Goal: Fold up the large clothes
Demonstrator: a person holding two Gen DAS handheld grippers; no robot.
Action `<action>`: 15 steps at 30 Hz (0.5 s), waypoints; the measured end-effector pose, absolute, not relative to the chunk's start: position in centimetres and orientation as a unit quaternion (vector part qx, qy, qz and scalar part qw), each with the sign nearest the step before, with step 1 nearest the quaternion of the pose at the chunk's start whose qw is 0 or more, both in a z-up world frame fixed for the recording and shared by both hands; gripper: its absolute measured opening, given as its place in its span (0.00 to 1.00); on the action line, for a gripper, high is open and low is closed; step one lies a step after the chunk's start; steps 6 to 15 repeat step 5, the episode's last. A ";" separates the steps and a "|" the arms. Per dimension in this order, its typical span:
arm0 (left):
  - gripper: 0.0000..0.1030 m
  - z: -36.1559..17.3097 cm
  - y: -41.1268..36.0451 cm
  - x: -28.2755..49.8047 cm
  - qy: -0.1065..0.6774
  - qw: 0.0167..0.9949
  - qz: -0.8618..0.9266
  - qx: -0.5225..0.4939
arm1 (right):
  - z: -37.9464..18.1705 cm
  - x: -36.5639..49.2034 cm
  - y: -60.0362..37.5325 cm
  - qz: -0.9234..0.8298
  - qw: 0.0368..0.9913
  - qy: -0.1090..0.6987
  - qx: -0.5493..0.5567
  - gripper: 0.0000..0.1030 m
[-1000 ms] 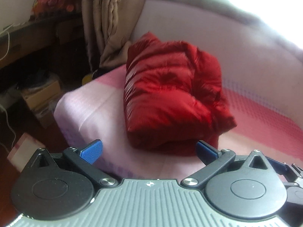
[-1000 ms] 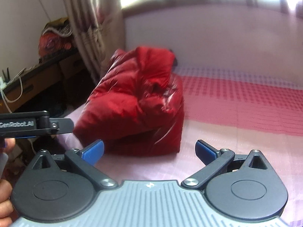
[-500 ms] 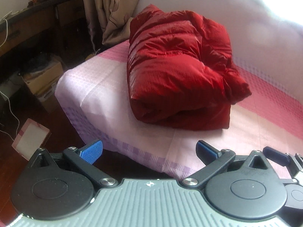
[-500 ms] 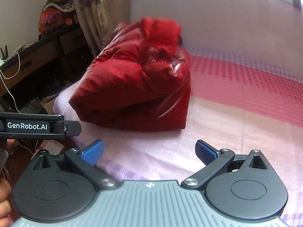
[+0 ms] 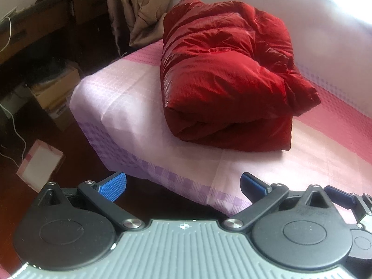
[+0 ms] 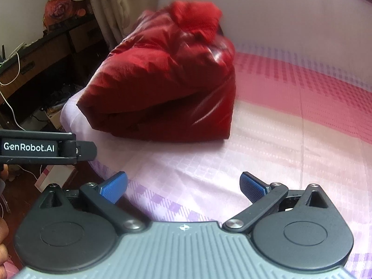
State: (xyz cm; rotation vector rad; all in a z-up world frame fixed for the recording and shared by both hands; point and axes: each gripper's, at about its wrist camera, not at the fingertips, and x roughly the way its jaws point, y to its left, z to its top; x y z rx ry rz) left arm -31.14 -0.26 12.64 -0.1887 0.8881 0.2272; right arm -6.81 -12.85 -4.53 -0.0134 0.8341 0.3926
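Note:
A shiny red puffy jacket lies folded into a thick bundle near the left corner of the bed. It also shows in the right wrist view. My left gripper is open and empty, held back from the bed's front edge, well short of the jacket. My right gripper is open and empty above the front of the bed, also clear of the jacket. The left gripper's body shows at the left of the right wrist view.
The bed has a pink and lilac checked cover. A curtain hangs behind the bed corner. A dark desk, cardboard boxes, cables and a white box are on the floor at the left.
Both grippers have drawn back and up from the jacket, which now looks farther away. The jacket stays folded on the bed. Both grippers stay open.

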 end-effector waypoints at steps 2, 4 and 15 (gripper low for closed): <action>1.00 12.4 -0.3 -31.1 0.429 0.892 0.112 -0.089 | -4.6 -6.6 -13.0 0.187 0.895 0.405 -0.004 1.00; 1.00 12.2 -0.3 -31.1 0.430 0.891 0.114 -0.086 | -4.7 -6.6 -13.1 0.184 0.896 0.404 -0.004 1.00; 1.00 12.2 -0.4 -31.2 0.430 0.891 0.118 -0.083 | -4.7 -6.5 -13.1 0.183 0.896 0.404 -0.003 1.00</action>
